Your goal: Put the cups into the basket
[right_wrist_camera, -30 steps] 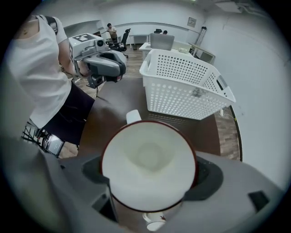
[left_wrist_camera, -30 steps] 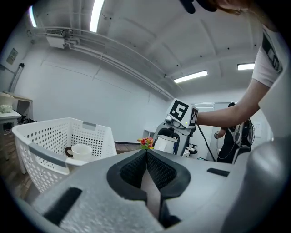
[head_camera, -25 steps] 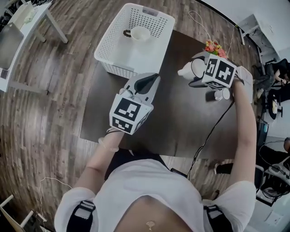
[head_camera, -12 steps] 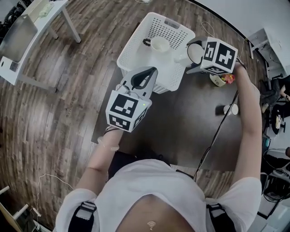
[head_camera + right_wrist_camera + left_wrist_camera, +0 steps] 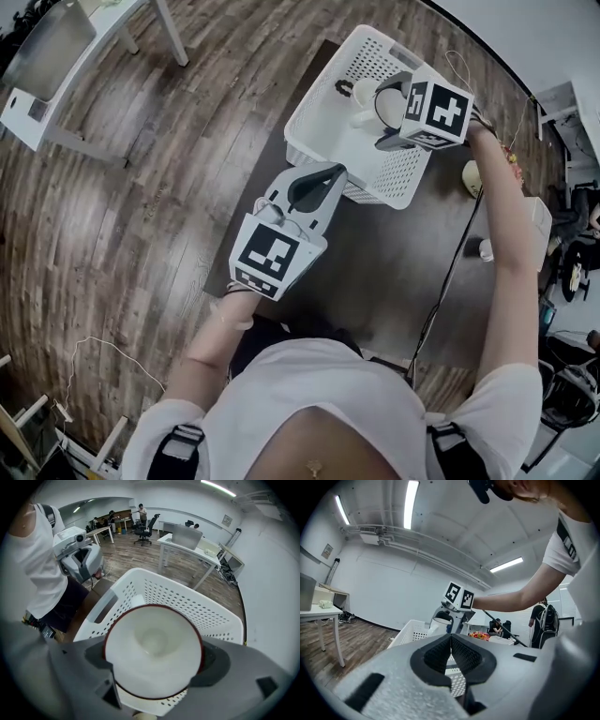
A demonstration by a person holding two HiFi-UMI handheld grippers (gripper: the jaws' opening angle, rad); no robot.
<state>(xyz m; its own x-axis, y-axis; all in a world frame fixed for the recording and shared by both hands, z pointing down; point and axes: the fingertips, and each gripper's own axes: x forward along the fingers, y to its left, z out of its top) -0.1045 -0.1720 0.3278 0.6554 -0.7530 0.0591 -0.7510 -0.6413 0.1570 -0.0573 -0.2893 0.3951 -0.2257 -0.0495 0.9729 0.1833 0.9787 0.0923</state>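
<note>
- left gripper (image 5: 451, 639): closest to the person, over the dark table (image 5: 394, 272) and short of the basket. Jaws pressed together with nothing between them. It is idle.
- small white thing (image 5: 485, 249) on the table out right, beside the right arm. Probably another cup, but too small to be sure. If so, it is still to be fetched.
- right gripper (image 5: 384, 122): points steeply down over the basket, jaws spread wide and clamped on the sides of a white cup (image 5: 152, 646) with a dark red rim. The cup's mouth faces the gripper camera.
- the cup hangs above the inside of the basket and is not set down yet.
- step in hand, as I judge it: lower the cup and let go.
- to do it well: come down on bare basket floor, clear of the cup already there and of the near wall.
- get it low before the jaws spread, since a drop could chip or tip it.
- lift straight out afterwards so the jaws don't snag the rim.
- white perforated basket (image 5: 197, 597): sits on the far end of the table, with handle slots in the end walls.
- contents: one white cup with a dark handle (image 5: 361, 91) on the floor toward the far side. Nothing else seen inside, though the right gripper covers part of the floor.
</note>
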